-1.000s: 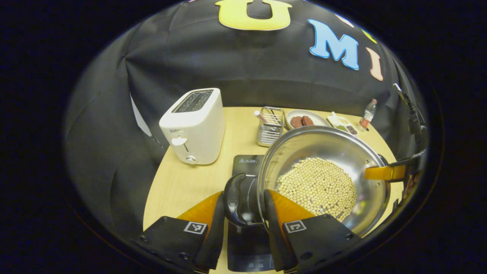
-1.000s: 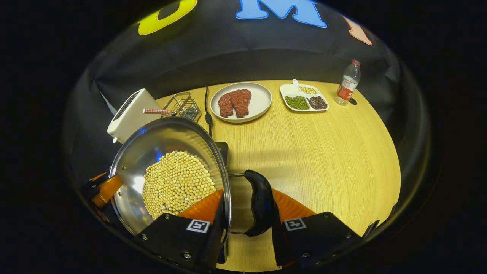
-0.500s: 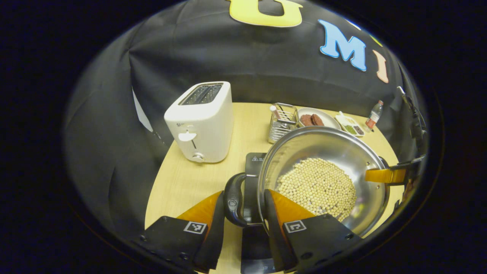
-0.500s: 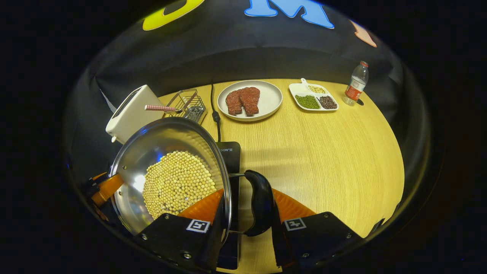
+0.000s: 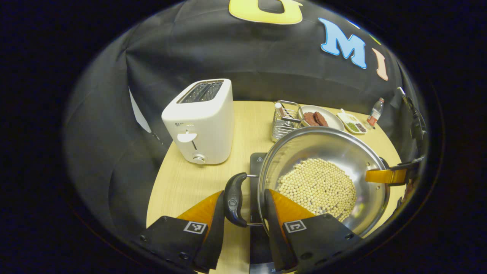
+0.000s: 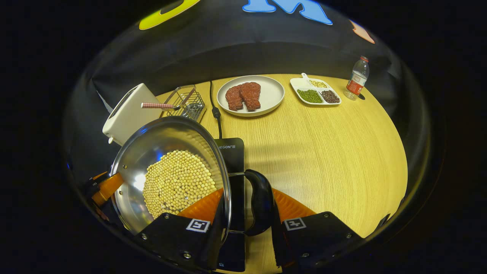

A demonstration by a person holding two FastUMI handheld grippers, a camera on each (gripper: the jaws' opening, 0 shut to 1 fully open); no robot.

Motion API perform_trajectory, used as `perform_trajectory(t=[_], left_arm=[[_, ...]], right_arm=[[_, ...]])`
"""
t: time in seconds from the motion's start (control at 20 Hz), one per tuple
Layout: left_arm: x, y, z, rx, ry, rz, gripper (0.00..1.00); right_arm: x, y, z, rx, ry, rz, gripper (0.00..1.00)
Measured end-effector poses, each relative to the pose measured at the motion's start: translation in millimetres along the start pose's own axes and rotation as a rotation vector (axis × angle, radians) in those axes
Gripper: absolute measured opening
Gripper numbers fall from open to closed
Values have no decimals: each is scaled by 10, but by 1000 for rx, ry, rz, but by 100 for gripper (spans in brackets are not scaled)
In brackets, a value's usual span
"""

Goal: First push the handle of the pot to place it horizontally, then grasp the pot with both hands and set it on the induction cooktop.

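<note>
Pot (image 5: 323,179) up front and centre, wide polished steel, carrying a thick bed of soybeans (image 5: 317,188) and poised over the black induction cooktop (image 5: 257,171), overlapping its right-hand part in the left gripper view; whether hanging just above the glass or touching it cannot be told. Left gripper (image 5: 243,198) narrowed to a small gap around the left side handle (image 5: 233,199), one finger outside the black loop, the other against the pot's inner wall, so handle and rim pinched together. Same story on the far side: right gripper (image 6: 247,194) closed down about the right side handle (image 6: 259,201), outer finger hard against the loop, inner finger over the rim. Going by that load of beans, heavy and inclined to tip; stiff metal, smooth and likely slippery at the wall, so best taken exactly here, at both loops, and kept level to stop the beans rolling to one side. Small print on the cooktop's near corner (image 6: 232,146) and on the front of the white toaster (image 5: 199,121), left unread. Further back on the wooden table (image 6: 323,152): a wire basket (image 6: 186,102), a plate with two pieces of meat (image 6: 274,95), a divided dish of beans (image 6: 315,95) and a labelled bottle (image 6: 355,80), all well apart from the pot.
</note>
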State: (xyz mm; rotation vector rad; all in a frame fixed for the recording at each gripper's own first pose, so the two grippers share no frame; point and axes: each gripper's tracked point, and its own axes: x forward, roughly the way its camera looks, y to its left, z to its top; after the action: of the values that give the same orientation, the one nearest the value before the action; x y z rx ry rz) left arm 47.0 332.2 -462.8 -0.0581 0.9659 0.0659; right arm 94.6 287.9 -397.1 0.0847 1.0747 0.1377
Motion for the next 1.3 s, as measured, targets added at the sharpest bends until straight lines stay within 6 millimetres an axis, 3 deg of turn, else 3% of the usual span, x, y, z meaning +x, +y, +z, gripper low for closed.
perform_trajectory(t=[0.15,0.25,0.55,0.6,0.65,0.75,0.8,0.95,1.0,1.05,1.1,1.3], left_arm=[[-17,42,-8,-4,-6,0,56],[-52,56,-2,7,-16,-3,63],[-77,59,-4,2,-32,0,58],[-63,50,-13,0,-29,4,60],[-77,52,-7,1,-30,7,64],[-84,45,-17,-2,-31,12,61],[-87,48,-16,-6,-34,11,66],[-167,49,23,-26,-50,4,66],[-190,43,35,-31,-55,3,68],[-216,47,42,-32,-62,7,85],[-260,63,63,-32,-76,13,91],[-630,144,346,-66,-192,54,96]], right_arm=[[3,24,-34,6,-1,4,56],[21,24,-61,19,-5,8,56],[32,23,-47,30,-22,18,56],[35,18,-46,26,-26,19,51],[39,14,-45,22,-26,18,56],[34,14,-31,13,-28,20,58],[43,11,-32,-3,-31,17,59],[-1,-6,18,-51,-54,4,64],[-24,-2,43,-55,-68,5,68],[-53,-8,85,-58,-86,6,74],[-110,-11,129,-60,-109,11,77],[-460,-44,407,-60,-248,47,83]])
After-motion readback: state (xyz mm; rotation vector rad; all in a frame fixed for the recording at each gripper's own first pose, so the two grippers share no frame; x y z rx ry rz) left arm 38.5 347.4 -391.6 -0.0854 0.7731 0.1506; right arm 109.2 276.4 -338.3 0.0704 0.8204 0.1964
